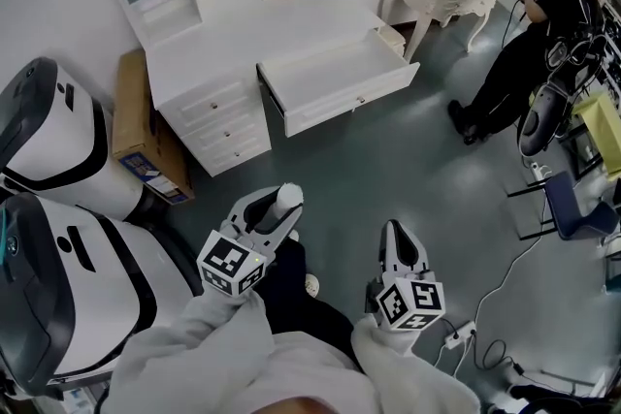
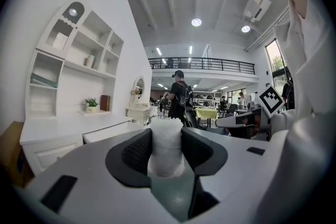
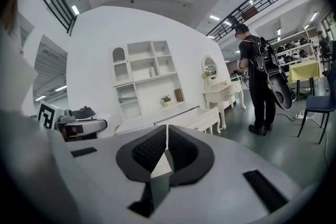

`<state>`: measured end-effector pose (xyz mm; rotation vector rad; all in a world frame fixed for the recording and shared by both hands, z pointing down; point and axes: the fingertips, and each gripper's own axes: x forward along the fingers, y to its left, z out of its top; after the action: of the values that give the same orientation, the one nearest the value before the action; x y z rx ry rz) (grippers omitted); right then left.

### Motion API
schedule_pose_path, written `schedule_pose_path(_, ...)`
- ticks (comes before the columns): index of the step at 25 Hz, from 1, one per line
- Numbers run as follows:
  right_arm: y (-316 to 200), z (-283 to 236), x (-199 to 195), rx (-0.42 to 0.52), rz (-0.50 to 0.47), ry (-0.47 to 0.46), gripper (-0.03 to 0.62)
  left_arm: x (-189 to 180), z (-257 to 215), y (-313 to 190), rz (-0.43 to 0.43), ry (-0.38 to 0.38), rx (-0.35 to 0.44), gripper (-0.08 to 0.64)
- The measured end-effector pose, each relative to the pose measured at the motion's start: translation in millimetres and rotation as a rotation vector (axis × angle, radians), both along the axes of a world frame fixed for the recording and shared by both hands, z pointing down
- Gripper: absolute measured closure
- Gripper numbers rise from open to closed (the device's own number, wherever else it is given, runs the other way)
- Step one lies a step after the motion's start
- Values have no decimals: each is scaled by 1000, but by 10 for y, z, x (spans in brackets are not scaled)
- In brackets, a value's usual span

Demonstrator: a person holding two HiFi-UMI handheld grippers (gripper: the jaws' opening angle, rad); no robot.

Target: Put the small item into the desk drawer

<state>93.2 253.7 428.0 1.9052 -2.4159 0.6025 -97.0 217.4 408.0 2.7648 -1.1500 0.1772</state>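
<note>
Standing upright, the small white item [image 2: 167,147] is clamped in the left tool [image 1: 279,208]; right tool [image 3: 167,148] closed.

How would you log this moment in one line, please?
left gripper: shut on small item | right gripper: shut, empty | desk drawer: open | stage: item not yet in drawer

White crumpled item [image 2: 167,150] stands in left claw [image 2: 167,138]; desk drawer [image 1: 354,102] is open.

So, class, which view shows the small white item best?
The left gripper view: the small white item stands upright, pressed between the jaws. The head view shows only its top; the right gripper view, none of it.
</note>
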Motion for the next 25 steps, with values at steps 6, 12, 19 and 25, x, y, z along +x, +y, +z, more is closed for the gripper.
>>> schedule_pose_path(6,34,58,14,-14,15,-10,555,19,82,15,10,-5,-21,374)
schedule_pose_path(12,-86,59,40,-15,22,-6,555,74,92,-86,21,3,-22,374)
schedule_pose_path(19,-352,73,85,-27,17,4,555,117,94,-353,13,11,-27,374)
schedule_pose_path(25,-629,69,113,-37,-2,15,555,171,104,-619,7,16,-41,374)
